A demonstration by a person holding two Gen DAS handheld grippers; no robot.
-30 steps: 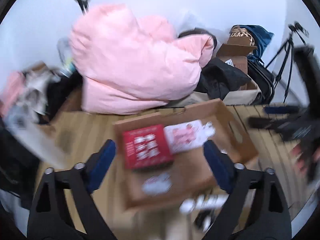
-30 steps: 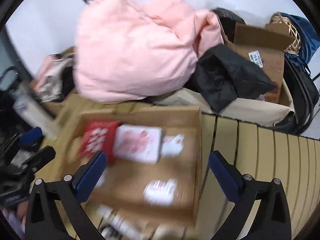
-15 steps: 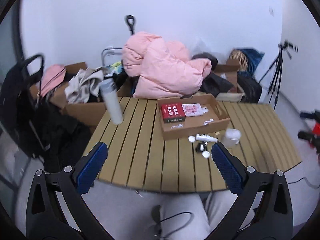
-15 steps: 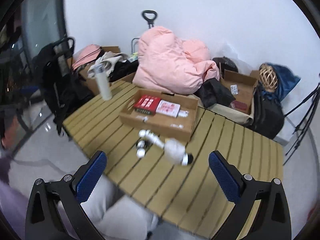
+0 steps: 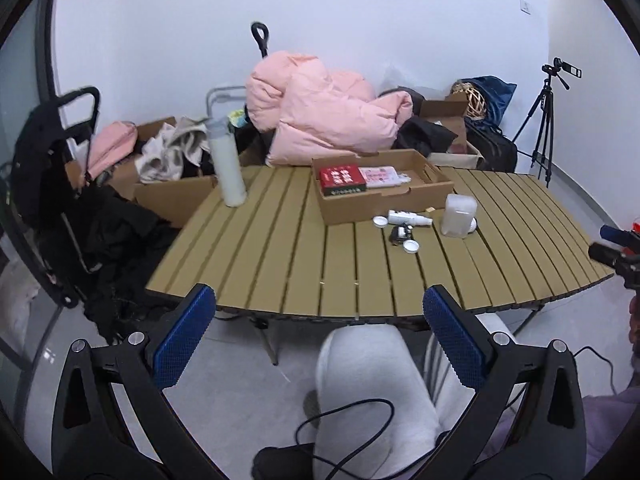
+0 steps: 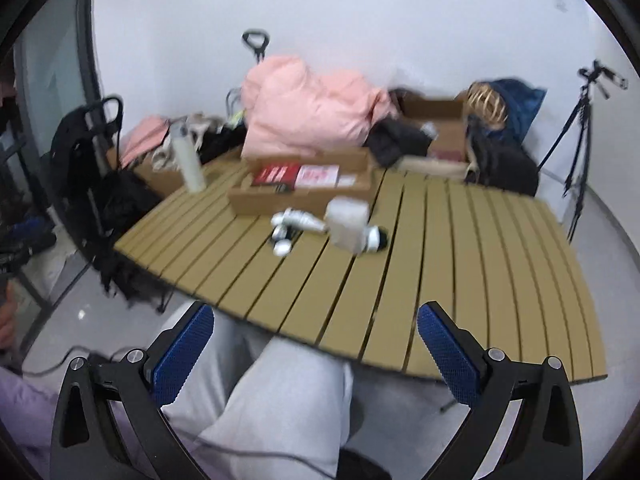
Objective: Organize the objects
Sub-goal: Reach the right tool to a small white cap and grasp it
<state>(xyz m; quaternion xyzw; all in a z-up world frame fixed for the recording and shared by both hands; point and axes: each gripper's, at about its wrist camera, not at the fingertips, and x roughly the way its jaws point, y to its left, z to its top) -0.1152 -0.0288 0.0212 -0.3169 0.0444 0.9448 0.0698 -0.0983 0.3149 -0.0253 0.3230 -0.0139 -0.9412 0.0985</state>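
Both grippers pulled way back from the box, whole slatted table (image 5: 280, 264) now in view.
Left gripper (image 5: 320, 336) and right gripper (image 6: 312, 344) gape wide, empty, over grey-trousered knees. Cardboard box (image 5: 380, 200) holds 2 packs, red and pink; small white bottles (image 5: 408, 218) lie loose just before it, near edge bare.

The worktop (image 5: 280, 264) is matt tan slatted wood, the tray (image 5: 384, 200) plain brown cardboard, the tall bottle (image 5: 228, 172) smooth white plastic, the pink duvet (image 5: 328, 120) soft puffy cloth, and the fingers (image 5: 184, 336) wear blue, finely knurled pads on black plastic frames.
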